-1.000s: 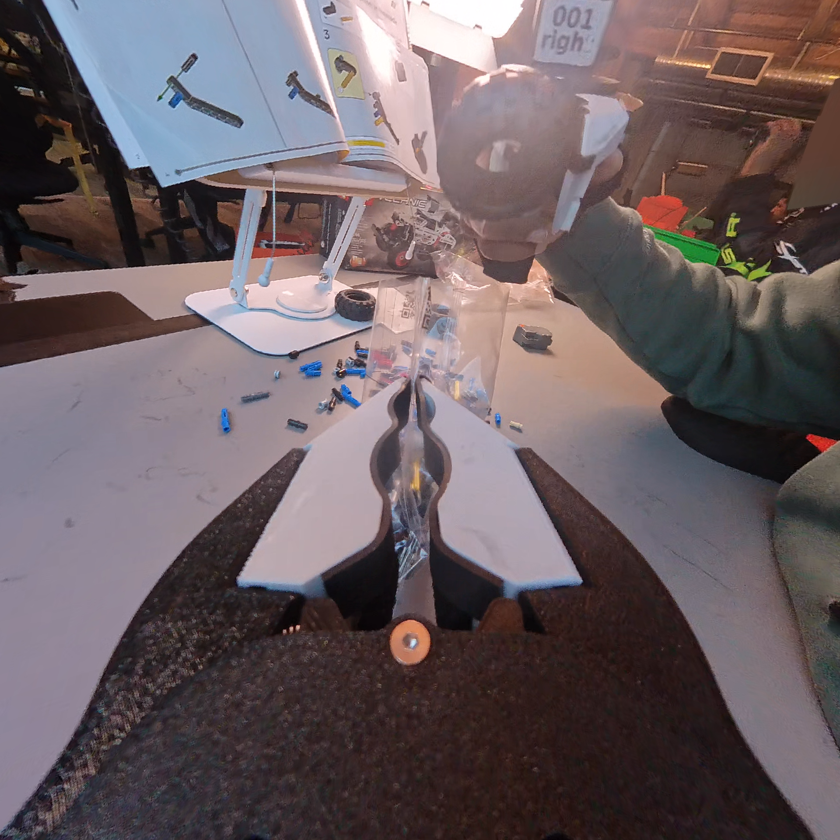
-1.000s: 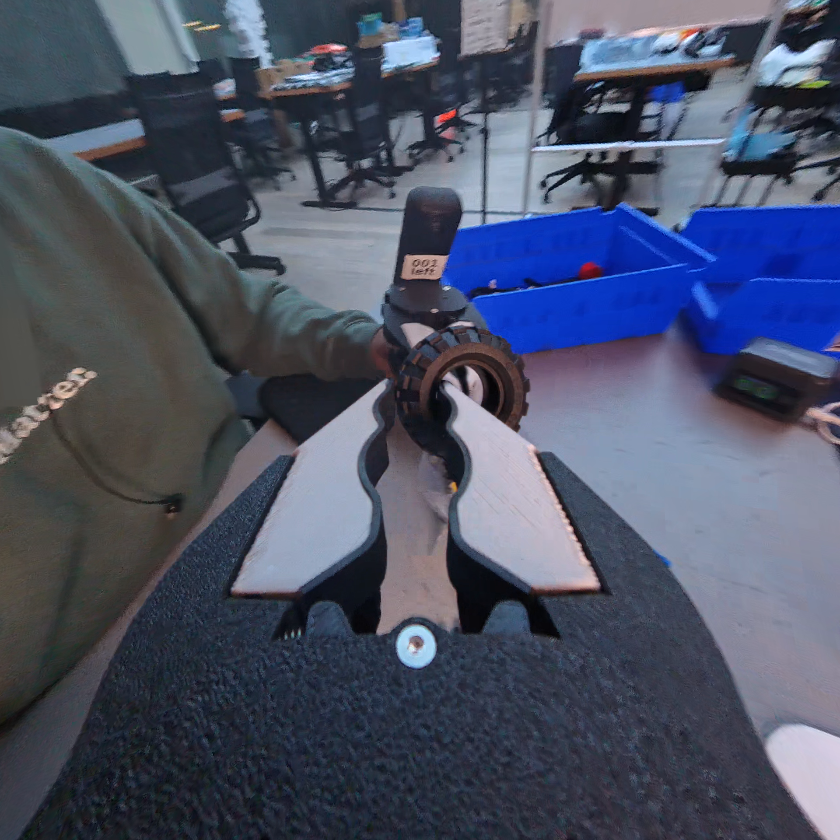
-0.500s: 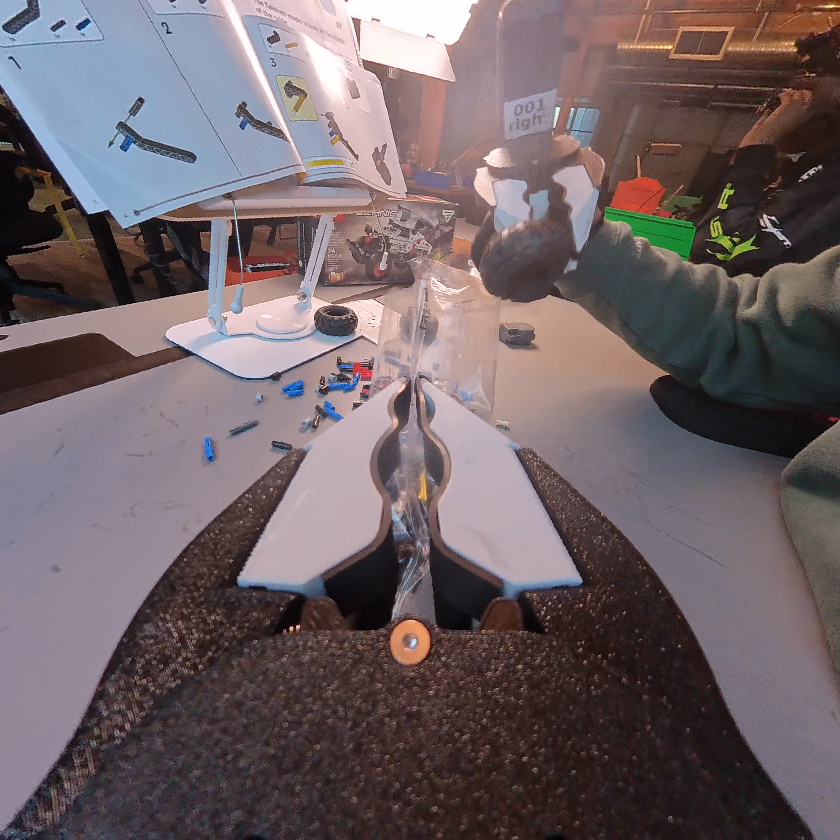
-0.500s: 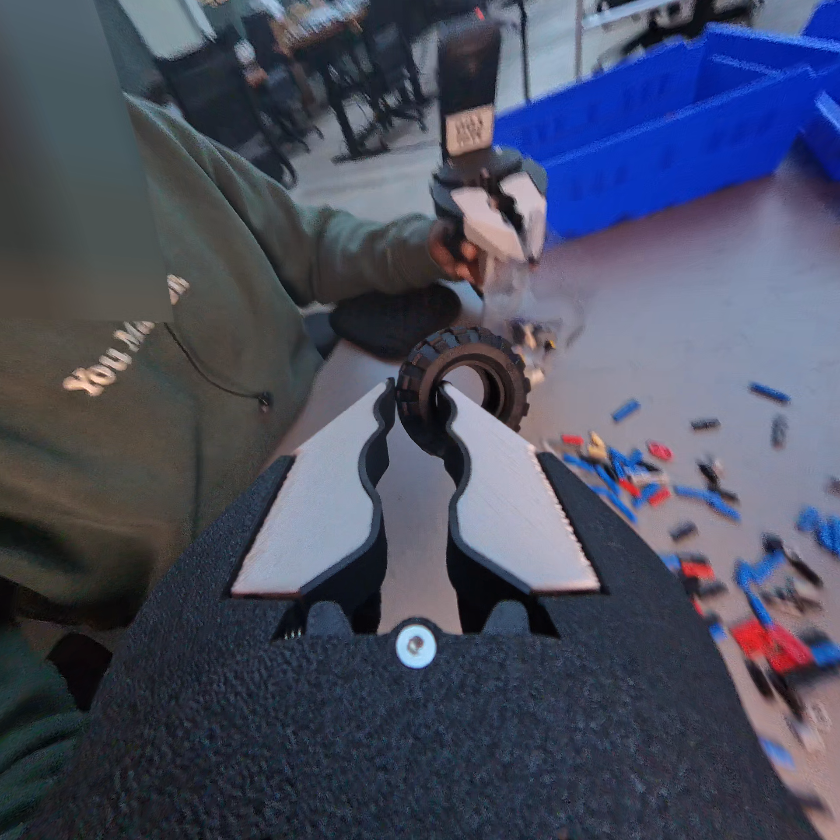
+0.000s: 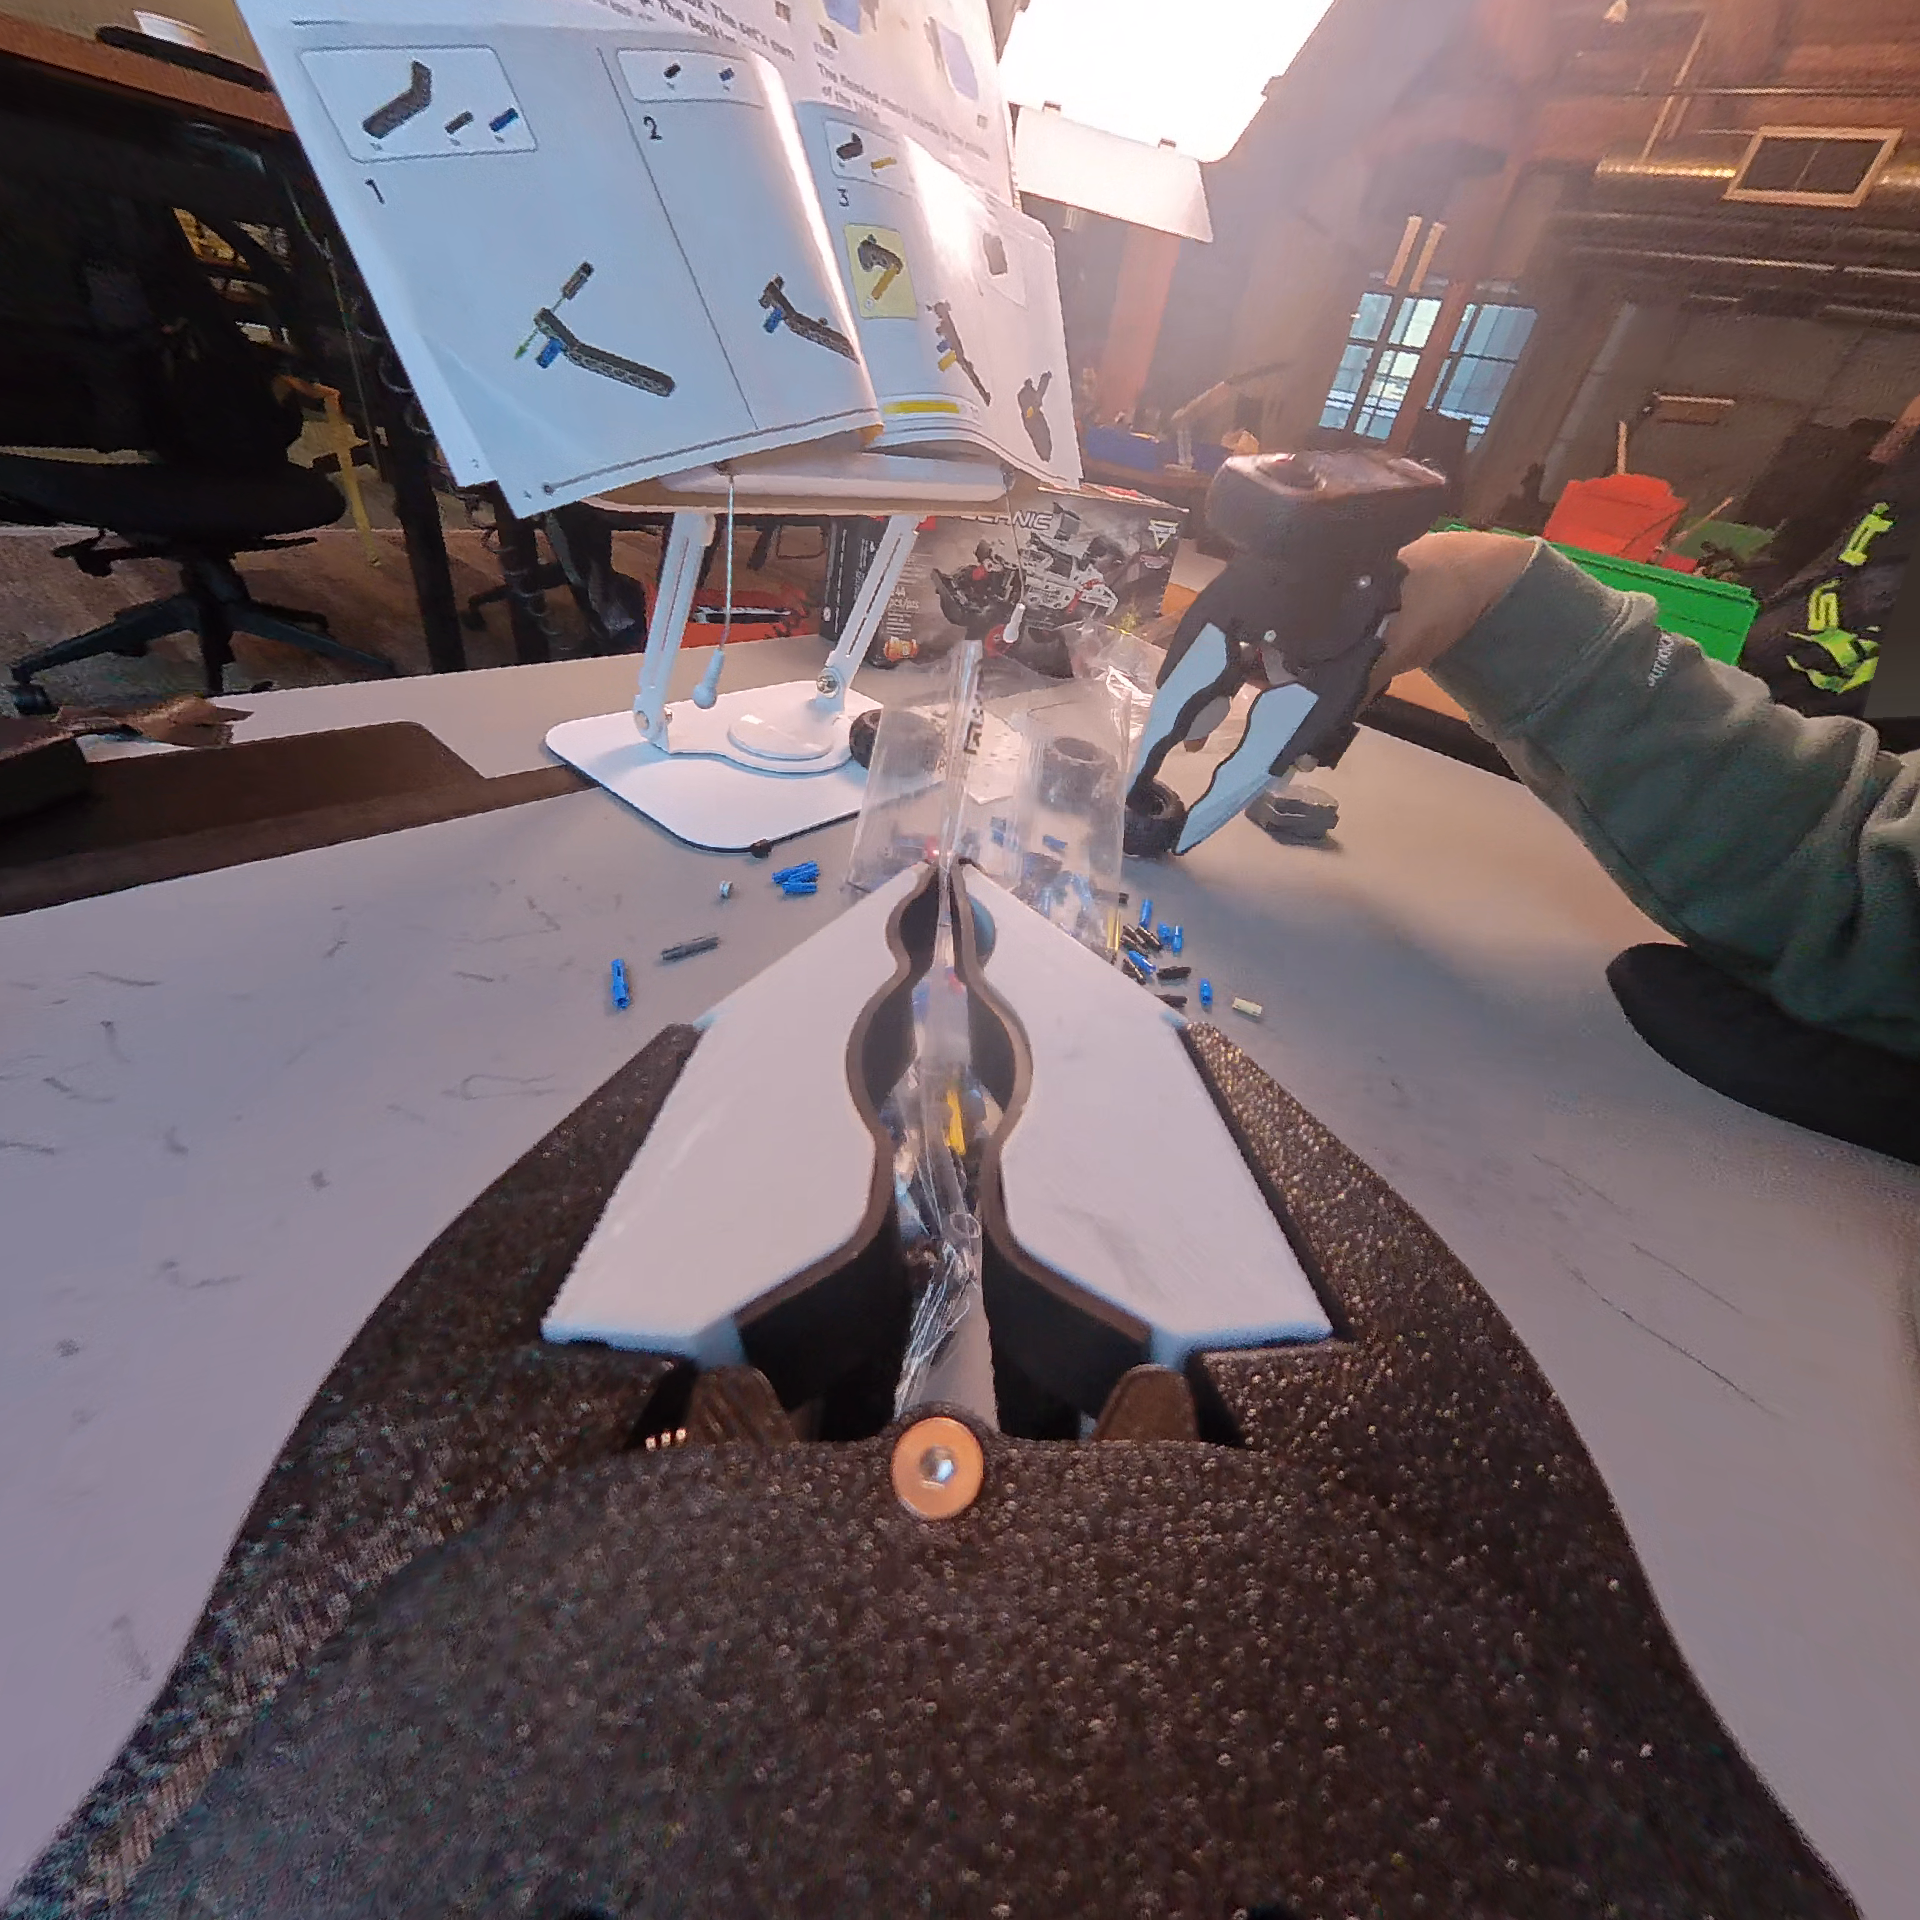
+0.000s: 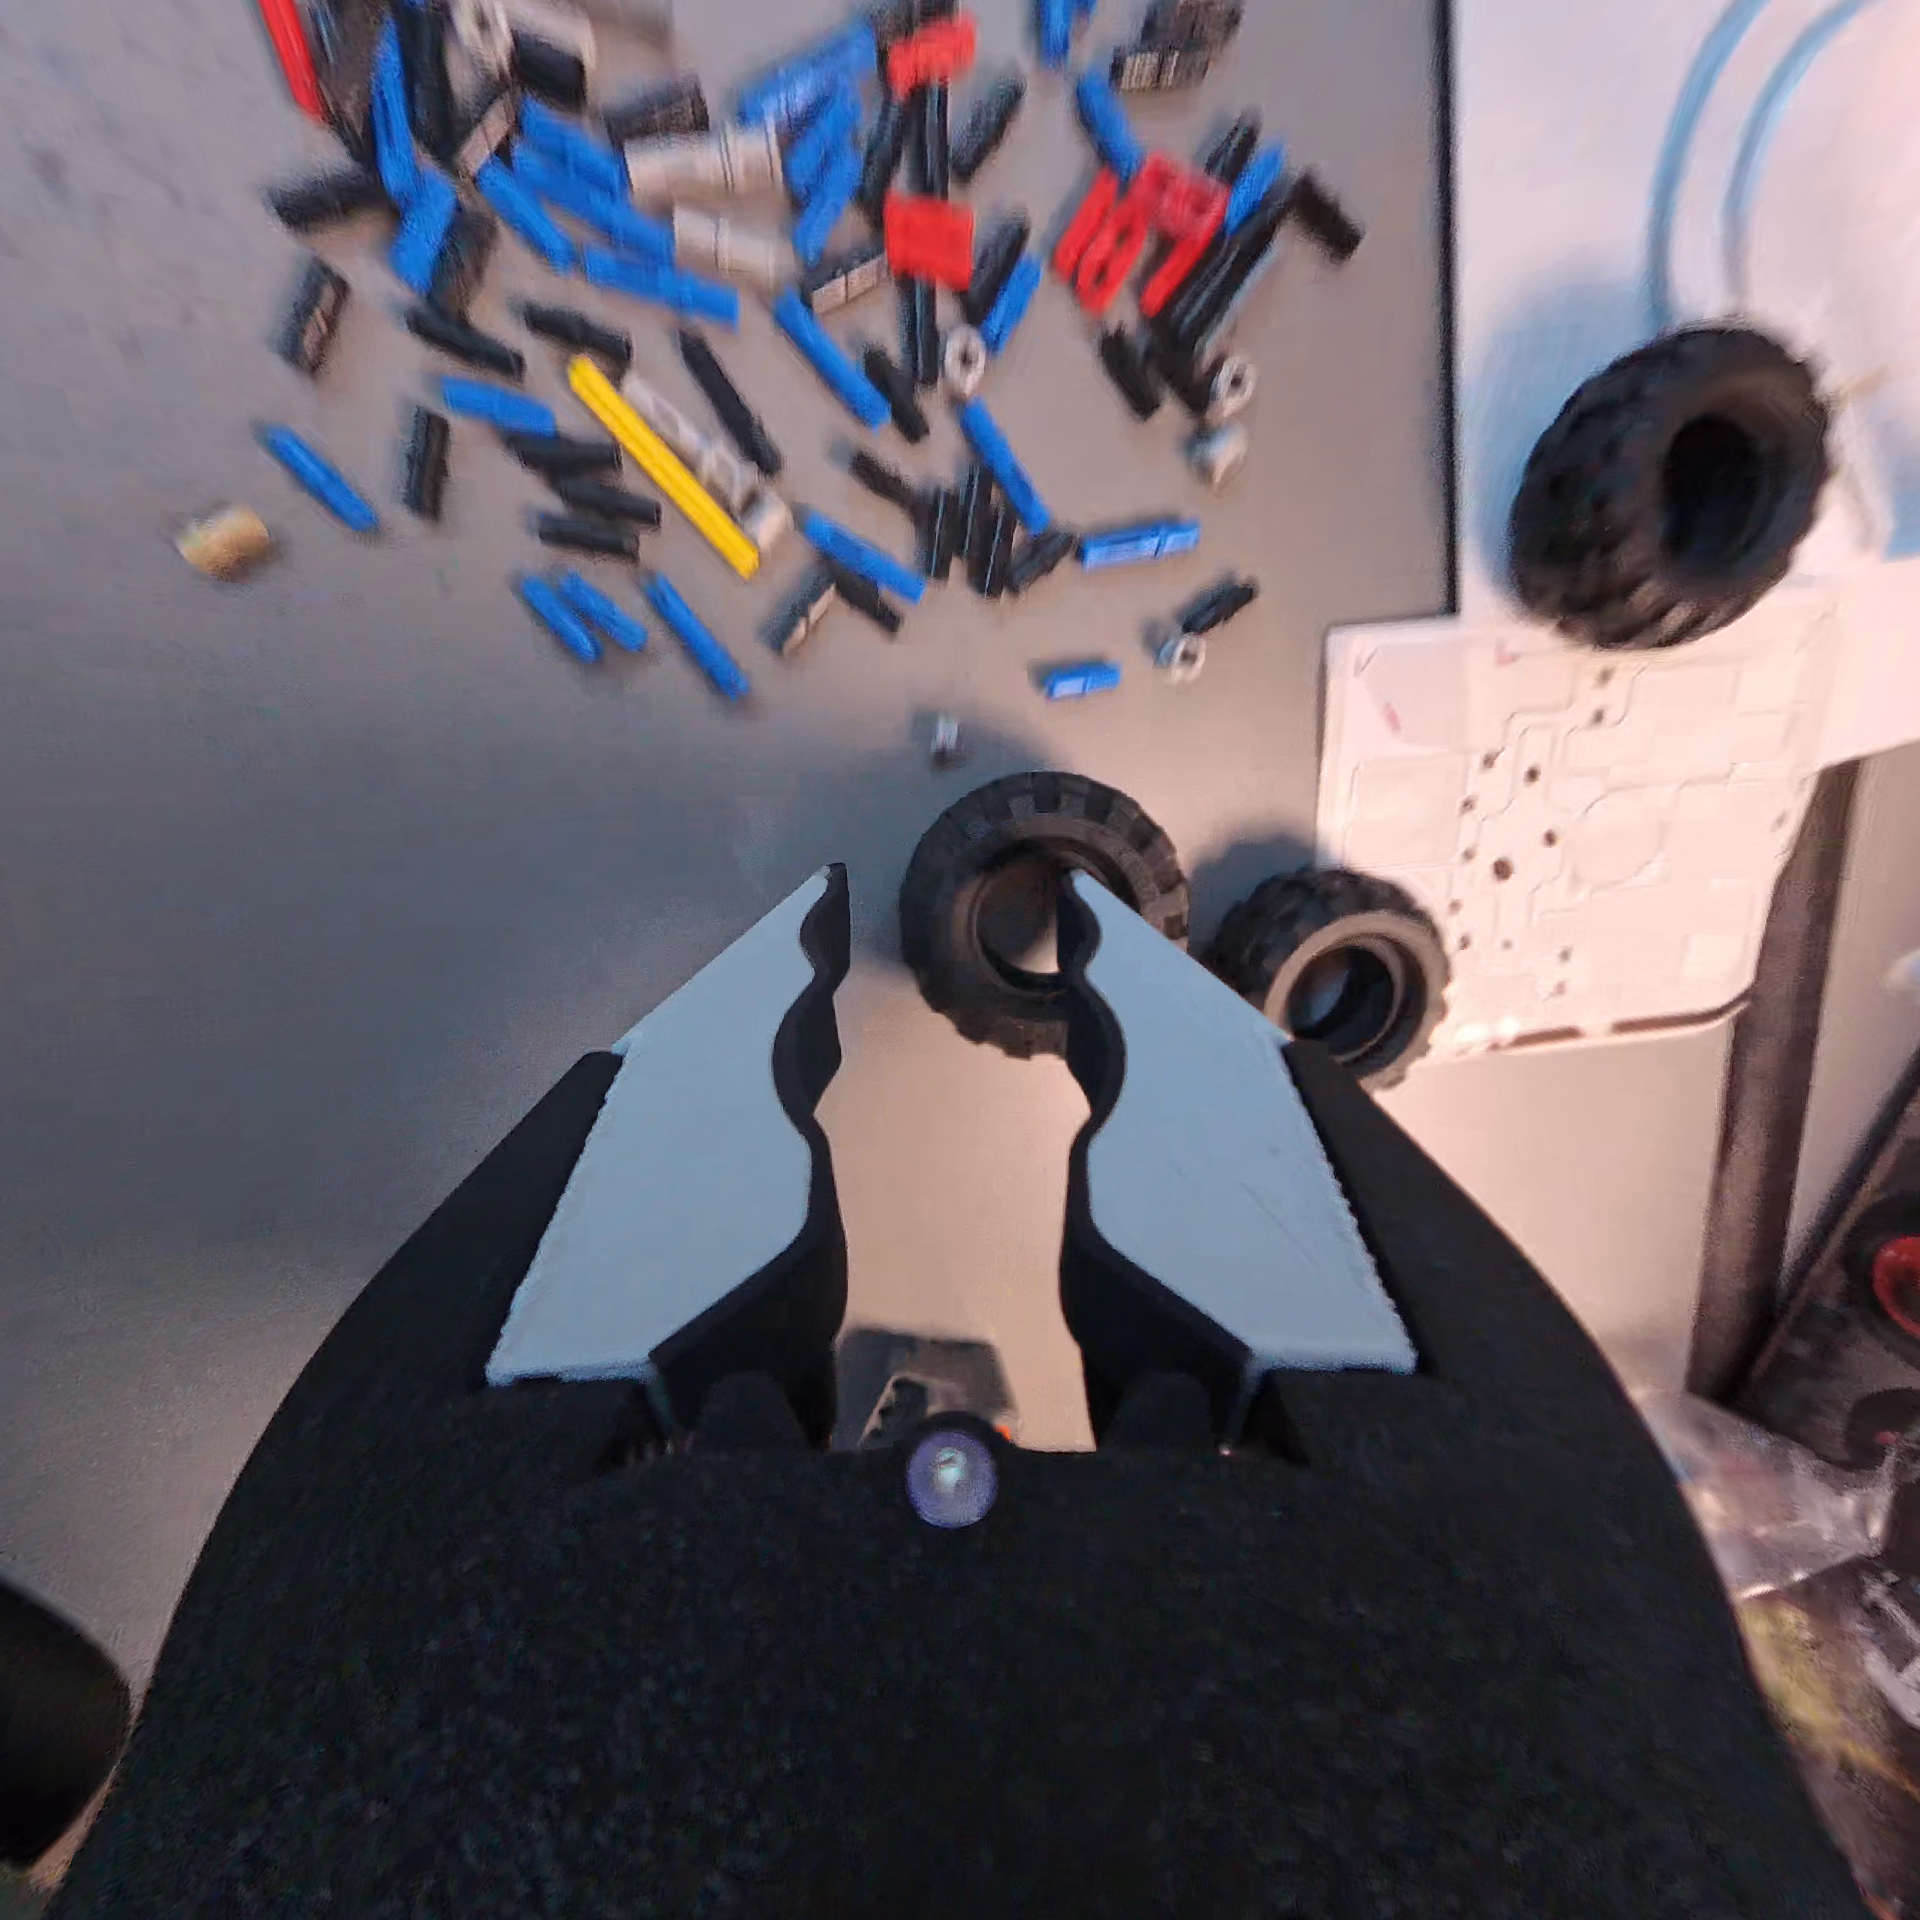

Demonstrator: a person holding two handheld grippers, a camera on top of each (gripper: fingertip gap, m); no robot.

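My left gripper (image 5: 948, 875) is shut on a clear plastic bag (image 5: 997, 769) of small parts and holds it upright above the grey table (image 5: 312, 1039). My right gripper (image 6: 954, 890) is open, pointing down at the table. A black toy tyre (image 6: 1049, 816) lies flat there, with my right finger's tip in its hole and the left finger clear of it. In the left wrist view the right gripper (image 5: 1166, 816) stands open over that tyre (image 5: 1141, 836), just behind the bag.
Several loose blue, black and red pins and beams (image 6: 779, 312) lie beyond the tyre. A second tyre (image 6: 1335, 971) lies on a white sheet (image 6: 1558, 831), a third (image 6: 1662, 488) on the stand base. An instruction booklet (image 5: 644, 260) on a white stand (image 5: 665, 769) and the set's box (image 5: 1049, 592) stand behind.
My right gripper came down from the air to the table, opened and let go of the tyre it held. My left gripper still holds the bag.
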